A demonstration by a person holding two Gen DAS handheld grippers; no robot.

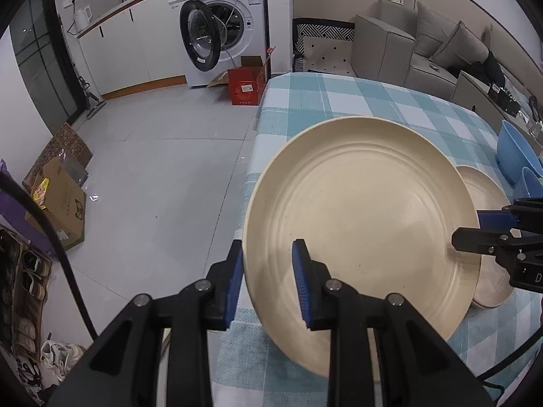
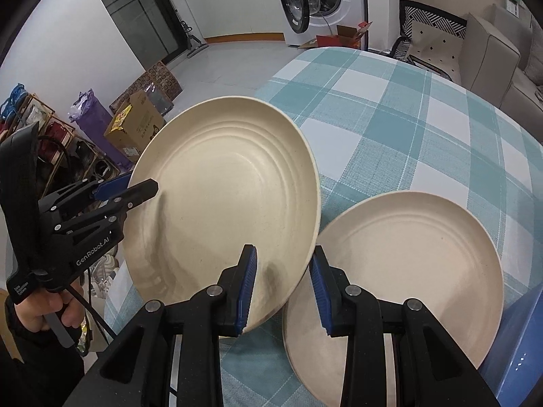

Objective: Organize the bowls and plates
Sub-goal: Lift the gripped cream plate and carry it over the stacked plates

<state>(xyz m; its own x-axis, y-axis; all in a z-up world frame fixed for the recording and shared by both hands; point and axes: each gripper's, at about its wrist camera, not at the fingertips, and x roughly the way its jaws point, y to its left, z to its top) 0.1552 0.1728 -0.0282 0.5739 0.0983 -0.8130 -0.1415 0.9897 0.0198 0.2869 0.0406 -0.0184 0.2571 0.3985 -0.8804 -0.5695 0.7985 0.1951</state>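
Observation:
A large cream plate (image 1: 356, 210) (image 2: 220, 183) is held tilted above the checked tablecloth, gripped at opposite rims. My left gripper (image 1: 268, 288) is shut on its near rim at the table's left edge, and shows in the right wrist view as the black tool (image 2: 135, 186). My right gripper (image 2: 283, 288) is shut on the other rim and appears at the right in the left wrist view (image 1: 475, 234). A second, smaller cream plate (image 2: 407, 271) (image 1: 482, 190) lies flat on the cloth beside and partly under the lifted one.
Blue bowls (image 1: 516, 149) stand at the table's right side, past the smaller plate. The table (image 2: 390, 101) with its teal check cloth stretches away behind. Left of the table is tiled floor with cardboard boxes (image 1: 64, 210) and a washing machine (image 1: 220, 27).

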